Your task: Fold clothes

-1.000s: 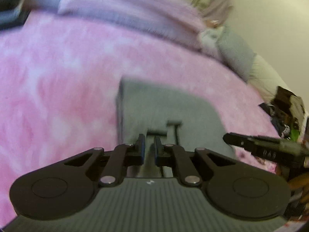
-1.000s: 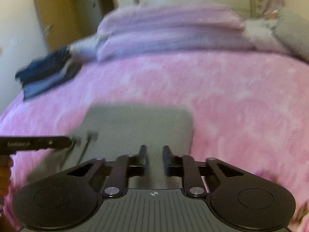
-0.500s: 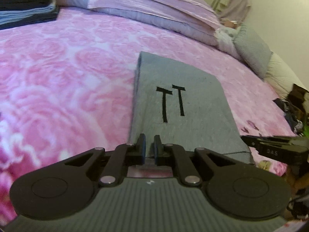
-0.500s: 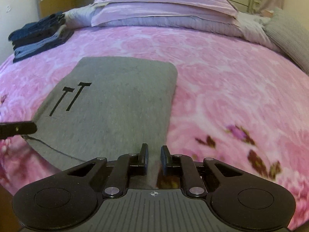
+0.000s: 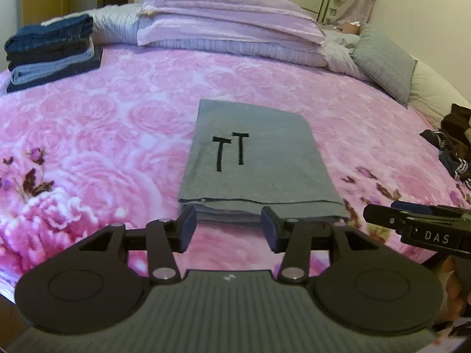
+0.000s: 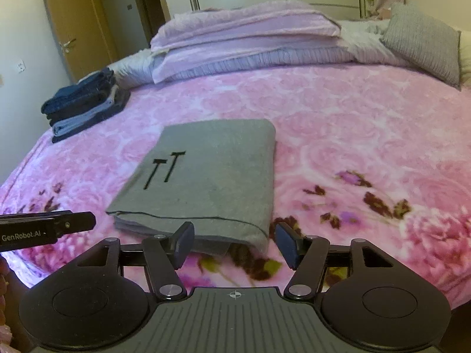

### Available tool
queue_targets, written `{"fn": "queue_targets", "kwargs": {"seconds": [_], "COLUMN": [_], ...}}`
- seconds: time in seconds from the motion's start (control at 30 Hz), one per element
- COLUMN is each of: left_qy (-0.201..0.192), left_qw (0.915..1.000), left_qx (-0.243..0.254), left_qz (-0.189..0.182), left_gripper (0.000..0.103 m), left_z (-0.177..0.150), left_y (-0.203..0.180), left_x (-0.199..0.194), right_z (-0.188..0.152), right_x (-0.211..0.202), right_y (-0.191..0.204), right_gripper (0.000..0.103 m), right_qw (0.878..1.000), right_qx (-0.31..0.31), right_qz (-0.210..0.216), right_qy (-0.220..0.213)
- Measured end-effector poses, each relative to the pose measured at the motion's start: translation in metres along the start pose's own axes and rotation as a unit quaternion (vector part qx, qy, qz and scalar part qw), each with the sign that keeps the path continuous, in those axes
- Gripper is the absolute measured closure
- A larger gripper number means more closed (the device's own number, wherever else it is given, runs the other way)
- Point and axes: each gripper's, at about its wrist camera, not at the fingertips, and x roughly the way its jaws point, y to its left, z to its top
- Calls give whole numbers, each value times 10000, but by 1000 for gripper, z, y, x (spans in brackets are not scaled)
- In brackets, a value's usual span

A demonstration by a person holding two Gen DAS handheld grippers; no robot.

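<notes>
Left wrist view: we see the flat grey folded garment (image 5: 256, 158) lying finished at twelve o'clock on the pink floral bed (image 5: 88, 135), both grippers' jaws just released and empty, stacking probably remaining.

Dark clothes heap (image 5: 453, 147) edge-cropped
</notes>
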Motion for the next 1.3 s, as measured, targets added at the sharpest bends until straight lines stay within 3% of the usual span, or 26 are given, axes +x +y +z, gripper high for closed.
{"fn": "queue_targets", "kwargs": {"seconds": [0.6,0.9,1.3], "left_qy": [-380,-333,25], "left_qw": [9985,9984,9990], "left_qx": [391,446,416], "left_qz": [92,114,167], "left_gripper": [52,50,50], "left_z": [-18,-13,-7], "left_y": [-28,-30,-28], "left_x": [-62,-56,-20], "right_z": [-15,-13,-8], "right_x": [-66,-56,-20], "right_y": [22,17,1], "right_gripper": [41,41,41], "right_qw": [9986,9990,9999], "right_qx": [-143,-154,-12], "right_qz": [79,97,96], "right_qy": [-503,-404,-74]}}
